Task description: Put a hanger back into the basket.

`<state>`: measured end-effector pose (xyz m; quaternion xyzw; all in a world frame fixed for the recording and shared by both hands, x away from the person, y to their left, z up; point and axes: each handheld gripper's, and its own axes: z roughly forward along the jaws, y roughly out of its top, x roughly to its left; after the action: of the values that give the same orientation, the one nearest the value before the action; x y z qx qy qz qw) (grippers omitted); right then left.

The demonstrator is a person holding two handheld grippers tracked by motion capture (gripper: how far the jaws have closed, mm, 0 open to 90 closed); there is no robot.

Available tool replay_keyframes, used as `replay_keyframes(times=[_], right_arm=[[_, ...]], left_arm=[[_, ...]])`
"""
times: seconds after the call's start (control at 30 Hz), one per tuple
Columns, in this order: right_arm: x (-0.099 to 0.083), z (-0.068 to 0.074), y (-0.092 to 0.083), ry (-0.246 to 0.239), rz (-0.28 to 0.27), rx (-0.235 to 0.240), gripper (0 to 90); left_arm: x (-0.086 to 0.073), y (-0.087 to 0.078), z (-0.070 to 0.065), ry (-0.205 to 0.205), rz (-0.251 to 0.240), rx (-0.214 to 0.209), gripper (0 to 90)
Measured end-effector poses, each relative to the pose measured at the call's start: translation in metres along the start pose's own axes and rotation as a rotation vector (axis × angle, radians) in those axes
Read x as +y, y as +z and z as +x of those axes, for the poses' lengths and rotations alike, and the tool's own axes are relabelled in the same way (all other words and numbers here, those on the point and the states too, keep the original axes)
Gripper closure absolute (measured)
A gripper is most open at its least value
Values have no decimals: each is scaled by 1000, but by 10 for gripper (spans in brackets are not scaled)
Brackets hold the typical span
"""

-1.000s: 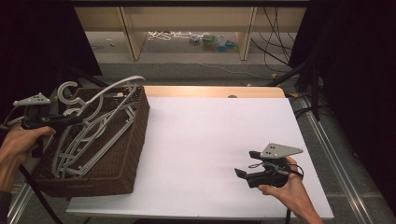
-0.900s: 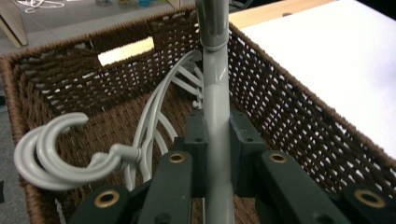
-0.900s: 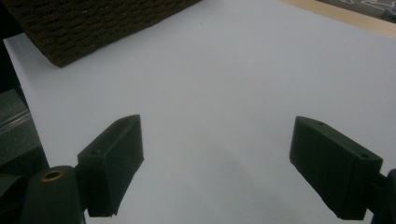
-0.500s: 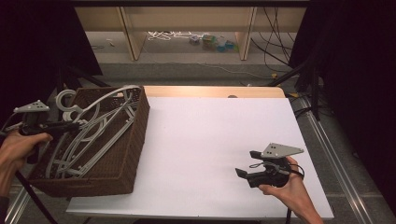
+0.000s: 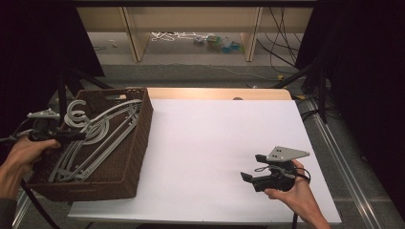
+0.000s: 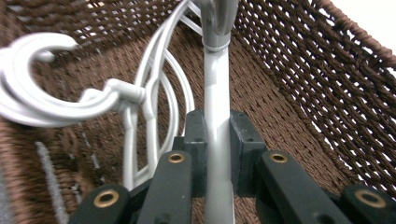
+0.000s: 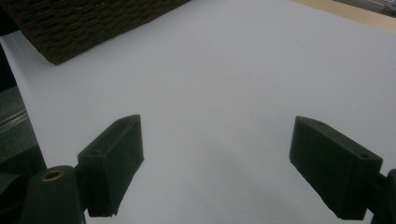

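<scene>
Across the white surface [image 5: 215, 143], the brown wicker basket [image 5: 136, 143] sits at the left edge, holding a tangle of grey plastic clothes hangers [image 5: 95, 138]. The left claw [image 6: 217, 140] is clamped on one hanger's straight bar [image 6: 217, 107] inside the basket, near its hook. The right claw [image 7: 215, 158] idles wide open over bare surface, gripping nothing. To free this hanger cleanly, I judge a slow, straight lift is best, since hooks interlock. How many hangers lie there is hard to tell; the basket floor is mostly hidden
</scene>
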<state>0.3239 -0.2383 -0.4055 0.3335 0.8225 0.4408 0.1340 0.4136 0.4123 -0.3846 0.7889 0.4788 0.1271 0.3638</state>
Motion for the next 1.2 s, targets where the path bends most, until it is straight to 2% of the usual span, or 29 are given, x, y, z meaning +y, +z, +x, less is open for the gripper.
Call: replay_keyframes(times=[0.13, 0.2, 0.37, 0.43, 0.5, 0.53, 0.63, 0.7, 0.73, 0.8, 0.87, 0.93, 1.0, 1.03, 1.17, 1.2], right_arm=[[0, 0, -1, 5, -1, 4, 185], [0, -1, -2, 0, -1, 3, 185], [-1, -2, -1, -1, 1, 0, 185], [-1, -2, -1, 0, 0, 2, 185], [-1, -2, -1, 3, 4, 0, 185], [-1, -2, -1, 4, 4, -1, 185], [-1, -2, -1, 3, -3, -4, 185], [-1, -3, -2, 3, 0, 0, 186], [-1, -3, -2, 4, -1, -1, 186], [-1, -3, -2, 5, -5, -5, 186], [-1, -3, -2, 3, 3, -8, 186], [-1, -3, -2, 6, 2, -9, 186], [-1, -3, -2, 6, 1, -11, 186], [-1, -3, -1, 4, -6, -7, 185], [-1, -3, -1, 9, -9, -9, 186], [-1, -3, -2, 10, -13, -9, 186]], left_arm=[[0, 6, -1, -18, 25, -10, 793], [-4, 9, 0, -49, 25, -17, 792], [-8, 13, 6, -96, 17, 16, 782], [-9, 16, 6, -89, 38, 47, 767], [-9, 20, 6, -102, 48, 79, 746], [-9, 21, 7, -89, 63, 97, 736], [-9, 27, 7, -122, 81, 148, 678], [-8, 27, 7, -129, 80, 156, 659], [-8, 26, 7, -136, 81, 177, 648], [-8, 23, 9, -141, 112, 236, 534], [-9, 19, 10, -174, 91, 265, 481], [-11, 14, 10, -180, 55, 270, 439], [-10, 10, 9, -188, 49, 268, 388], [-10, 6, 8, -174, 49, 267, 373], [-7, -5, 2, -164, -18, 258, 339], [-7, -7, -2, -179, -58, 260, 333]])
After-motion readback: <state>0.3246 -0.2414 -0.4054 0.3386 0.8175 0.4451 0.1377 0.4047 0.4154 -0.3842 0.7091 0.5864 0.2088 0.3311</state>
